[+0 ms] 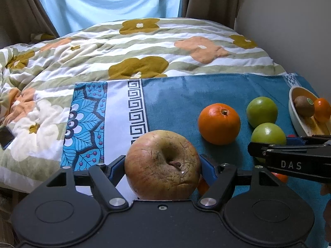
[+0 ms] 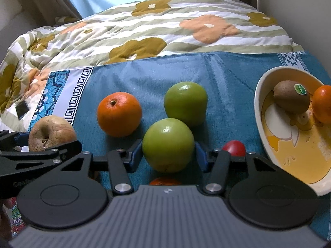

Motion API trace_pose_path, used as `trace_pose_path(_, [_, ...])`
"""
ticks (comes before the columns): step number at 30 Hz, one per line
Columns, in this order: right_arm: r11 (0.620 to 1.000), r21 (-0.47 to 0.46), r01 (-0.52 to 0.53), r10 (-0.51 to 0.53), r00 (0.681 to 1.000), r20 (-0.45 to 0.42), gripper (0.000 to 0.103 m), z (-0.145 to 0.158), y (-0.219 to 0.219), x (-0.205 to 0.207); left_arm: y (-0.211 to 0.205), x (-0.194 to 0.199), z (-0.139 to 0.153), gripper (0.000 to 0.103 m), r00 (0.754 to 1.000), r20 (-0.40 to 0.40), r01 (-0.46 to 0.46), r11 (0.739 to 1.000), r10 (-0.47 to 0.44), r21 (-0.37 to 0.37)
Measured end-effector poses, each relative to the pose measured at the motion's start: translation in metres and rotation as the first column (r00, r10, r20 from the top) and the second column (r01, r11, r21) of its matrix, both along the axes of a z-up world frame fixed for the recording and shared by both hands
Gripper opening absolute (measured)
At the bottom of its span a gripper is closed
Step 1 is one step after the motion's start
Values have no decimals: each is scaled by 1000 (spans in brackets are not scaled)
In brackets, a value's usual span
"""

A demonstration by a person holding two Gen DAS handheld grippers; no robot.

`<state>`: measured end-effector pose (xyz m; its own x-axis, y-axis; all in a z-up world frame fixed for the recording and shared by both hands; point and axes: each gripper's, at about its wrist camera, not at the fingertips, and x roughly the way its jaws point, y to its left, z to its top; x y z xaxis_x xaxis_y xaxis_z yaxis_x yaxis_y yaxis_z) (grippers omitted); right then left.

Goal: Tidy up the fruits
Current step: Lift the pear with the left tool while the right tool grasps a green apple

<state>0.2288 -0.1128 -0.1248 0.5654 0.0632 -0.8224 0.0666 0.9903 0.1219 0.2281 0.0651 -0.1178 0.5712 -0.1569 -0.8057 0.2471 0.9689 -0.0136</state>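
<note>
My left gripper (image 1: 162, 165) is shut on a wrinkled brownish apple (image 1: 162, 164), which also shows in the right wrist view (image 2: 50, 133). My right gripper (image 2: 168, 152) has its jaws around a green apple (image 2: 168, 144), touching both sides. A second green apple (image 2: 185, 103) and an orange (image 2: 119, 114) lie on the blue cloth (image 2: 144, 76) just beyond. A white and yellow bowl (image 2: 258, 103) at the right holds a kiwi (image 2: 290, 99) and an orange fruit (image 2: 322, 103).
A small red fruit (image 2: 234, 147) lies next to the bowl. Another orange fruit (image 2: 164, 181) sits under my right gripper. A floral quilt (image 2: 144, 26) covers the bed behind. A dark phone (image 2: 21, 107) lies at the left.
</note>
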Motion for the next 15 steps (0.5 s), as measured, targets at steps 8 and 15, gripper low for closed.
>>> trace_pose_path(8, [1000, 12, -17, 17, 1000, 20, 68, 12, -1, -12, 4, -14, 20, 78, 999, 37, -34, 999, 34, -14])
trace_pose_path(15, [999, 21, -43, 41, 997, 59, 68, 39, -7, -31, -1, -40, 50, 78, 994, 84, -70, 997, 72, -26])
